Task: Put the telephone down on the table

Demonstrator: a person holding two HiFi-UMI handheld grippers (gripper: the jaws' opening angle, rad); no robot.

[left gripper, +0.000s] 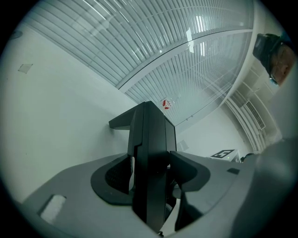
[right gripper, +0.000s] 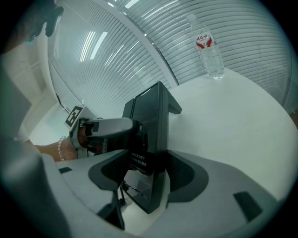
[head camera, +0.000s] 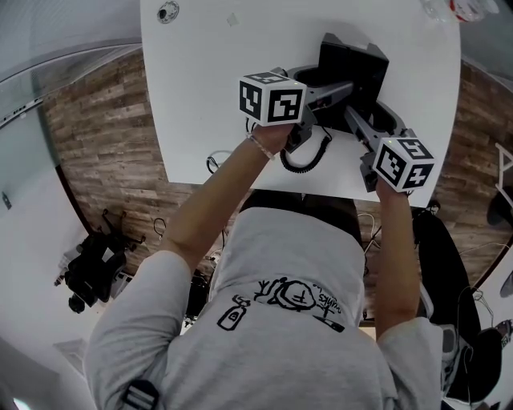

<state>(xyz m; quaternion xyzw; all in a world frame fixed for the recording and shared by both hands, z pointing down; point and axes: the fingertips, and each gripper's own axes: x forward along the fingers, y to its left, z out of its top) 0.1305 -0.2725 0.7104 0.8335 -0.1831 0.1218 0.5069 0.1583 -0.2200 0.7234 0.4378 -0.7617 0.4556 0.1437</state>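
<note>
A black telephone [head camera: 354, 64] stands tilted up over the white table [head camera: 200, 88], held from both sides. My left gripper [head camera: 341, 88] comes in from the left and is shut on its edge; in the left gripper view the telephone [left gripper: 149, 139] fills the gap between the jaws of the left gripper [left gripper: 150, 179]. My right gripper [head camera: 353, 117] reaches in from the right and is shut on the telephone [right gripper: 151, 121] as well, which sits between the jaws of the right gripper [right gripper: 146, 174]. The coiled cord [head camera: 309, 156] hangs down to the table. Whether the telephone's lower edge touches the table I cannot tell.
A water bottle [right gripper: 207, 46] stands on the table beyond the telephone, at the far right. A small round fitting [head camera: 167, 11] sits at the table's far left corner. The table's near edge [head camera: 264, 186] runs just in front of the person's body, with wooden floor on both sides.
</note>
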